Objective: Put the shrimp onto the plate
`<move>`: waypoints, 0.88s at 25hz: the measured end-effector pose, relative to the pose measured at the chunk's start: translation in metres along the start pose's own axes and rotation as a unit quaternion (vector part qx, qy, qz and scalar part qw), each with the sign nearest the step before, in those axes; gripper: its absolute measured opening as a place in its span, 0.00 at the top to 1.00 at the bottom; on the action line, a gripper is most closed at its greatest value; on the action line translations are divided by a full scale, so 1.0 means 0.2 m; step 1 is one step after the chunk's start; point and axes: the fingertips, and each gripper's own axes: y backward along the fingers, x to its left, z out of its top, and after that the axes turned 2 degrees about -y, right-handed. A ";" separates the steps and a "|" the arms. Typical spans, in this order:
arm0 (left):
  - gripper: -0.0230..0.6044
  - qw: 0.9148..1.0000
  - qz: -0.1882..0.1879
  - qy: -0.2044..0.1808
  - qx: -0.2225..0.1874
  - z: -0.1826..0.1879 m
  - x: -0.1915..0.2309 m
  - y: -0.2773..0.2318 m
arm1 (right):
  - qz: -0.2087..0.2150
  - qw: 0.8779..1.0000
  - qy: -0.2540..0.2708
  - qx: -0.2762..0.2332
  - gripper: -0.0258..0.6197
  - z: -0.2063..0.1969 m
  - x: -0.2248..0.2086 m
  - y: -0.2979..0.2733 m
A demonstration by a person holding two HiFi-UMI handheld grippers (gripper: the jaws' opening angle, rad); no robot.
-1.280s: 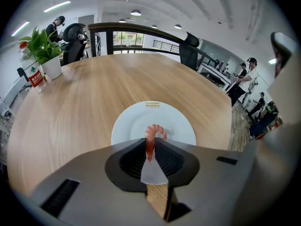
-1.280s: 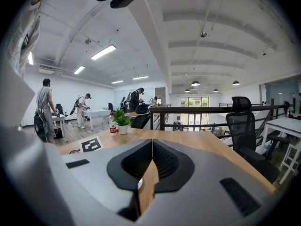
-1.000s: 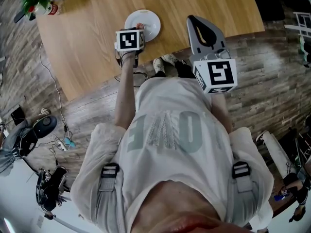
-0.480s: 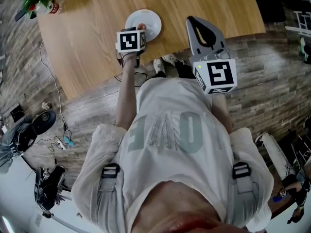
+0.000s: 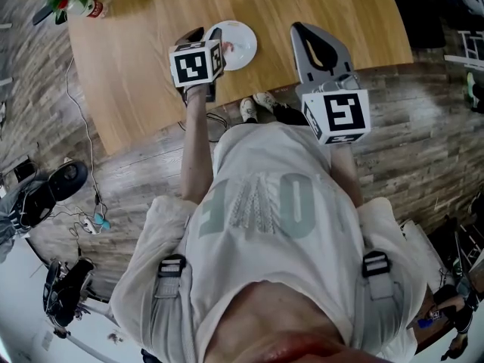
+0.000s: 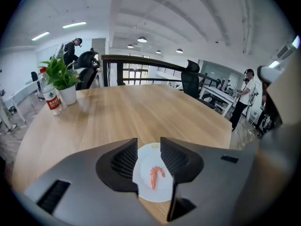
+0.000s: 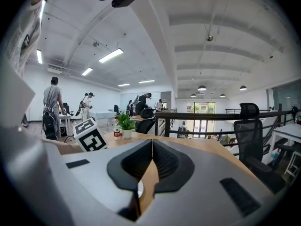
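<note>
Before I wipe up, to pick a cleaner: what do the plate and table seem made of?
The plate looks white, smooth and faintly glossy: probably ceramic, possibly melamine. The table shows pale lengthwise grain, matte: wood or laminate.

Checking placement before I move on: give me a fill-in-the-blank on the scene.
On the white plate lies one ___.
The plate rests on a ___ table.
The right gripper has its jaws ___, gripping nothing.
Beside the potted plant stands a ___.
Missing words: shrimp; wooden; shut; bottle.
</note>
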 end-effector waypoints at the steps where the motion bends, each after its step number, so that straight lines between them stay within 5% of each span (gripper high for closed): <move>1: 0.74 1.000 0.003 0.000 -0.017 0.05 0.00 0.03 | 0.003 1.000 0.004 -0.004 0.93 0.02 0.00 -0.01; 5: 0.74 0.993 -0.011 0.015 -0.117 0.29 0.00 0.21 | 0.014 1.000 0.014 -0.017 0.93 0.07 0.03 -0.06; 8: 0.74 0.976 -0.035 0.019 -0.215 0.46 -0.03 0.38 | 0.026 0.999 0.016 -0.026 0.93 0.12 0.07 -0.11; 12: 0.79 0.944 -0.041 -0.016 -0.326 0.63 -0.09 0.63 | 0.048 0.998 0.022 -0.040 0.93 0.17 0.12 -0.16; 16: 0.95 0.908 -0.009 -0.040 -0.418 0.74 -0.10 0.89 | 0.066 0.996 0.023 -0.051 0.93 0.22 0.19 -0.21; 22: 0.95 0.855 0.035 -0.043 -0.515 0.81 -0.07 1.22 | 0.085 0.994 0.019 -0.063 0.93 0.28 0.27 -0.25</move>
